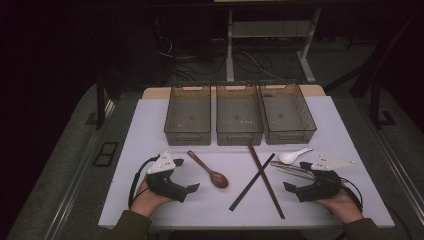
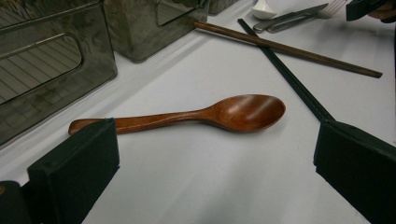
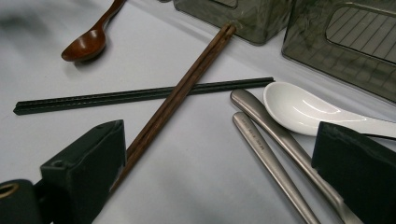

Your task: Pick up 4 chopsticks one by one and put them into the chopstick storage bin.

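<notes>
A brown wooden spoon (image 1: 209, 171) lies left of centre on the white table. In the left gripper view the spoon (image 2: 243, 112) rests just beyond the open jaws. A pair of brown chopsticks (image 1: 266, 181) crosses a black pair (image 1: 251, 183) in the middle. At the right lie a white ceramic spoon (image 1: 294, 156) and metal cutlery (image 1: 292, 171). My left gripper (image 1: 186, 175) rests open near the spoon's handle, holding nothing. My right gripper (image 1: 297, 176) is open beside the metal handles (image 3: 271, 140), with the white spoon (image 3: 299, 107) just ahead of its right jaw.
Three grey see-through bins (image 1: 239, 119) stand side by side at the far edge of the white table top (image 1: 150, 150), all holding nothing. A desk frame and cables (image 1: 235, 55) are on the floor behind. The person's hands rest near the front edge.
</notes>
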`<state>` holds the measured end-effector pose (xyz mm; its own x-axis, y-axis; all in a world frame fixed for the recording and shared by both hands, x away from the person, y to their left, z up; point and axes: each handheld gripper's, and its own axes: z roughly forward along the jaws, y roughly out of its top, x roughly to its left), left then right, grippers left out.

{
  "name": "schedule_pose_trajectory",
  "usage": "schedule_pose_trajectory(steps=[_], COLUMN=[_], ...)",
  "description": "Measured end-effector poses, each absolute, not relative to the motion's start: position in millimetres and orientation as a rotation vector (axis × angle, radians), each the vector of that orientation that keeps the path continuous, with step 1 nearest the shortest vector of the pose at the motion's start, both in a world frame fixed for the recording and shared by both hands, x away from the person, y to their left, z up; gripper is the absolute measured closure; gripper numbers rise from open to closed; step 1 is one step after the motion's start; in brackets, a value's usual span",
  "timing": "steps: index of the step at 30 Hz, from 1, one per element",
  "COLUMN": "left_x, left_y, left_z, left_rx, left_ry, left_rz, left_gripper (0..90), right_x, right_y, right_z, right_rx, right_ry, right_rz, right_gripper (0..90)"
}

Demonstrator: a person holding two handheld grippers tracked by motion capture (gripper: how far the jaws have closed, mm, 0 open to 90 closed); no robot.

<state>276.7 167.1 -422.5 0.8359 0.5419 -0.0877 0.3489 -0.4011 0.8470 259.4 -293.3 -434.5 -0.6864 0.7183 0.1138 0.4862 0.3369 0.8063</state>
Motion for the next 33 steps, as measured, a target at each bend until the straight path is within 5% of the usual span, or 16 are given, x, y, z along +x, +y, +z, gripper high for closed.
schedule_pose_trajectory(steps=[18, 28, 33], left_x=[275.5, 275.5, 275.7], left_y=[166.0, 165.6, 164.9], left_z=[-424.6, -424.4, -424.8], left_rx=[2.039, 2.036, 2.023], left_ry=[0.673, 0.669, 0.68], left_rz=[0.261, 0.264, 0.258], left_gripper=[0.0, 0.0, 0.0], right_x=[266.3, 277.2, 288.0], right_y=[-292.4, -283.4, -273.5], right_z=[-431.0, -423.0, -424.9], right_rx=[1.133, 1.153, 1.146], right_ry=[2.335, 2.371, 2.399], right_rz=[1.296, 1.272, 1.257], right_gripper=[6.3, 35.8, 41.8])
